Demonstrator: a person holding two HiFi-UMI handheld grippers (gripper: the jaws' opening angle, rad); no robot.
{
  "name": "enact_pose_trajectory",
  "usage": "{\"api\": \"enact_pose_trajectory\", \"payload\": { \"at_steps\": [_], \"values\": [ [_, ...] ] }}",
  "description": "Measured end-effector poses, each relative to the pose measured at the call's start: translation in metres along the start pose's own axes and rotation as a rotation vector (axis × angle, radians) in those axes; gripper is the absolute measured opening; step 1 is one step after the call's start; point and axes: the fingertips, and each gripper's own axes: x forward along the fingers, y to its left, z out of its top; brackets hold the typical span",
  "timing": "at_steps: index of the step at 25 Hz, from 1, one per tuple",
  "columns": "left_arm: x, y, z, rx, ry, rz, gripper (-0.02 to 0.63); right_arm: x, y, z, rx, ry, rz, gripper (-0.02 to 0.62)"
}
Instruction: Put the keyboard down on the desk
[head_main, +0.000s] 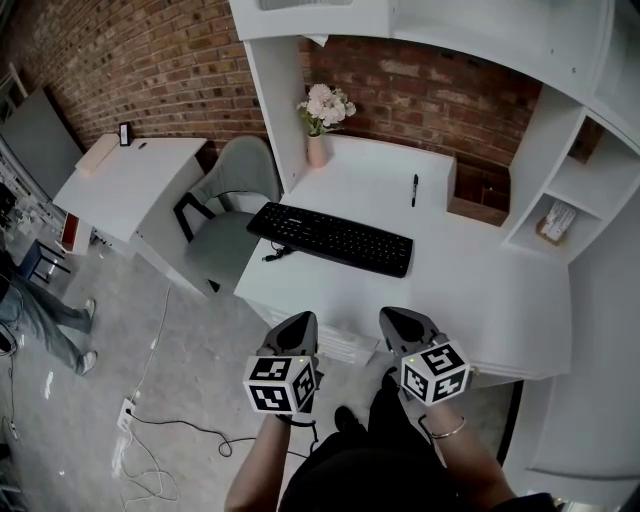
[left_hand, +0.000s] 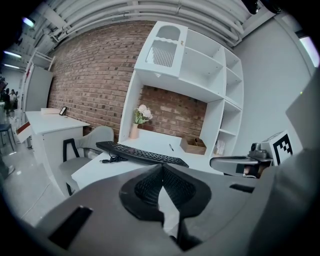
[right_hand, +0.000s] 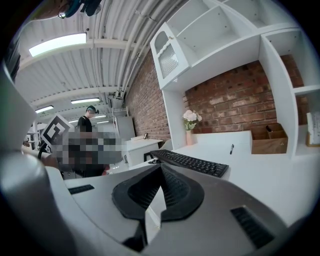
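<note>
Both grippers are held side by side just before the near edge of the table (head_main: 480, 290), and neither one touches anything on it. On the left gripper (head_main: 302, 320) the jaws are pressed together, tip against tip, and nothing is caught between them. On the right gripper (head_main: 396, 316) the jaws are likewise closed on each other and nothing is pinched. Each gripper is pointed slightly downward towards the table top.

The keyboard (head_main: 330, 238) is seen lying flat on the white table, well apart from both grippers. It is set at a slant, with its left end close to the table's left edge and its right end nearer the middle. A short cable (head_main: 275, 255) is curled on the table by its left end.

Beyond the keyboard, apart from it, a black pen (head_main: 414, 189) is laid on the table. A vase (head_main: 317, 150) with pale flowers (head_main: 327, 105) is stood at the back left corner, beside the upright of the white shelf unit (head_main: 560, 170). A wooden box (head_main: 478, 210) is placed at the back right, against the brick wall (head_main: 420, 95). A grey chair (head_main: 235, 200) is stood between the table and a second table (head_main: 130, 185) to the left.
</note>
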Motion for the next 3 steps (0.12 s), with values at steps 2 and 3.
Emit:
{"api": "enact_pose_trajectory", "payload": {
  "at_steps": [2, 3],
  "values": [
    [0.0009, 0.0006, 0.0004, 0.001, -0.001, 0.0, 0.011, 0.0013, -0.0011, -0.0001, 0.0, -0.002, -0.003, 0.005],
    [0.0013, 0.0009, 0.0006, 0.002, -0.001, 0.0, 0.011, 0.002, -0.0015, -0.0001, 0.0, -0.003, -0.005, 0.005]
  ]
}}
